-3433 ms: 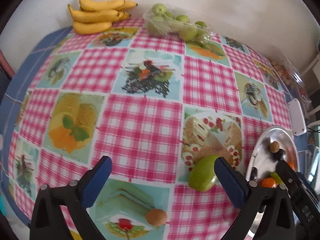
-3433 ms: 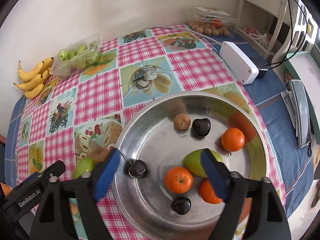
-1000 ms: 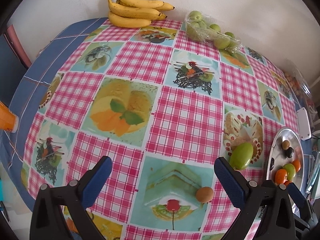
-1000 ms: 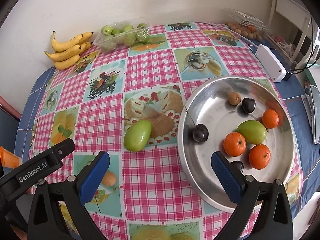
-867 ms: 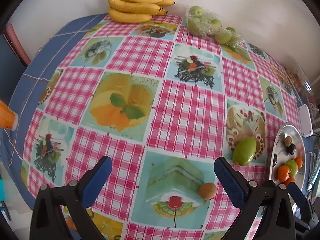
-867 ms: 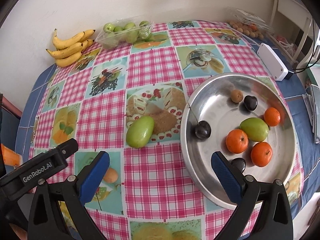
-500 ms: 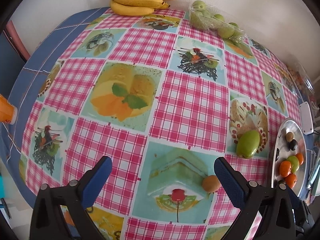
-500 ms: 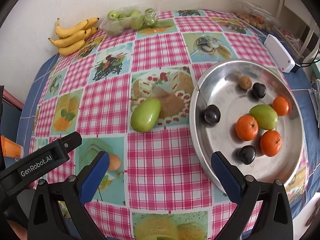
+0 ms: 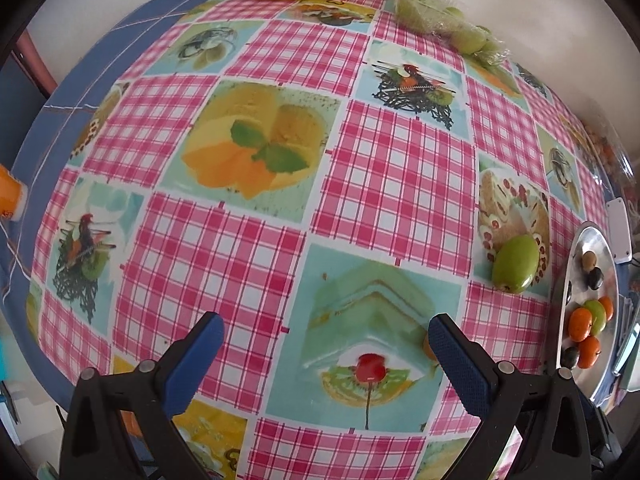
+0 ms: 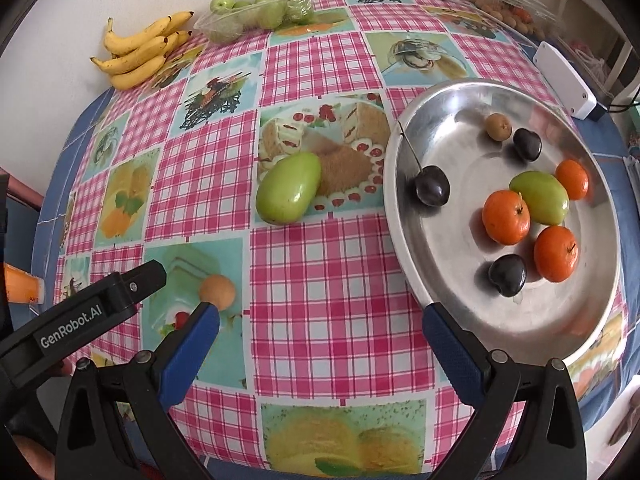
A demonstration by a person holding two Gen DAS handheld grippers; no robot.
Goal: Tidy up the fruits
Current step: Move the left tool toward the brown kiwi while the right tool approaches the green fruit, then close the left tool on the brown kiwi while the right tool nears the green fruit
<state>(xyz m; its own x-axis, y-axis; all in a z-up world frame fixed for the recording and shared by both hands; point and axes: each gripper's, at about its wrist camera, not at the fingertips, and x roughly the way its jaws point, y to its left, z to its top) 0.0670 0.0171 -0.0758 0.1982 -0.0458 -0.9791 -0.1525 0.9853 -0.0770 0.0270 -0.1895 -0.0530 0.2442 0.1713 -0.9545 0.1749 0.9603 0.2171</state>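
Gathering loose fruit: your left gripper (image 9: 326,340) and right gripper (image 10: 320,330) hover spread and empty. The small round tan fruit (image 10: 217,287) beside the left finger needs centring, then the silver metal tray (image 10: 404,248).

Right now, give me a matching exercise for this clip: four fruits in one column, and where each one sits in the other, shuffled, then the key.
Things:
1. green mango
2. bananas
3. stemmed cherry
4. small tan fruit

Places:
A. inside the metal bowl
B. at the wall, table's far edge
C. on the cloth beside the bowl's rim
D. on the cloth by the left gripper

Pairs: 1-C, 2-B, 3-A, 4-D
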